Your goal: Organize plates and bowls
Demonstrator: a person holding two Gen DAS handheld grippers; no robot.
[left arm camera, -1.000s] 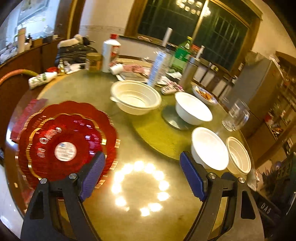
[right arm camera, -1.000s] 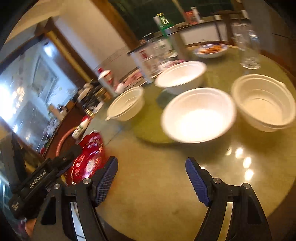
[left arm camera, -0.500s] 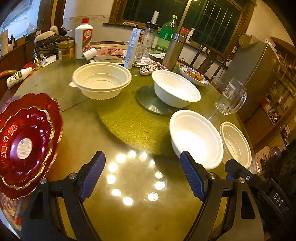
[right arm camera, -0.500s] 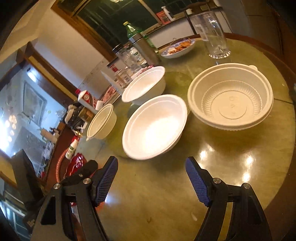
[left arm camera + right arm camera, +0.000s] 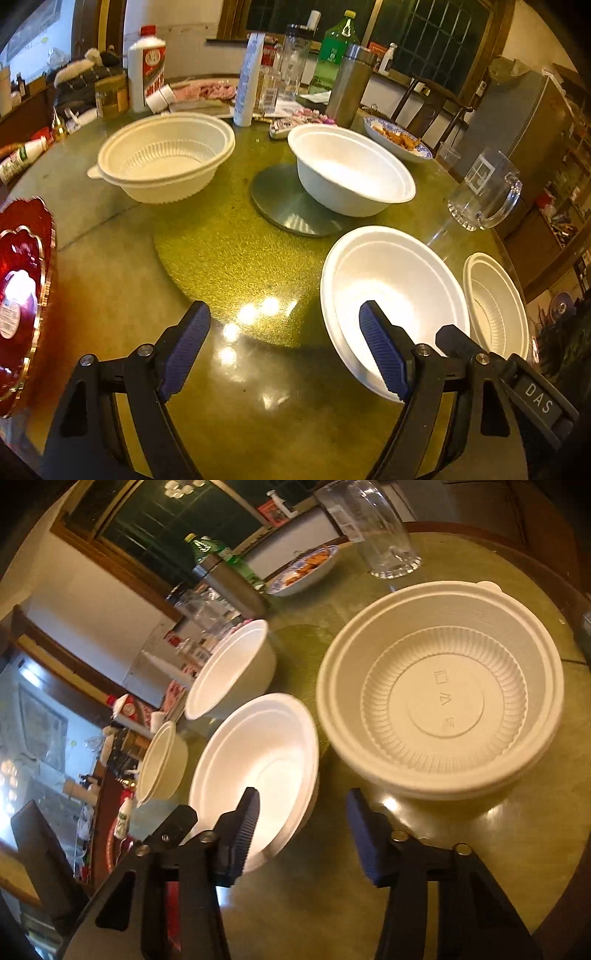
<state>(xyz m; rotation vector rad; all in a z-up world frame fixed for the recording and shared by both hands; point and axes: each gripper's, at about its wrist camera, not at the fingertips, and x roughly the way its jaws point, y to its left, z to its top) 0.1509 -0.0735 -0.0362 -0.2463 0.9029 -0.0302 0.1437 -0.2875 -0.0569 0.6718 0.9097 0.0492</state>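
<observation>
Left hand-held gripper (image 5: 284,347) wide apart, low over the counter (image 5: 236,398), right finger (image 5: 384,354) across the near rim of a white foam bowl (image 5: 391,280). Right hand-held gripper (image 5: 303,834) wide too, gripping nothing, between that foam bowl (image 5: 258,760) and a ribbed plastic bowl (image 5: 443,690). Red plates (image 5: 22,295) at far left edge.

warm dim light | glare on table (image 5: 236,332) | fisheye edges | right view perhaps blurred
</observation>
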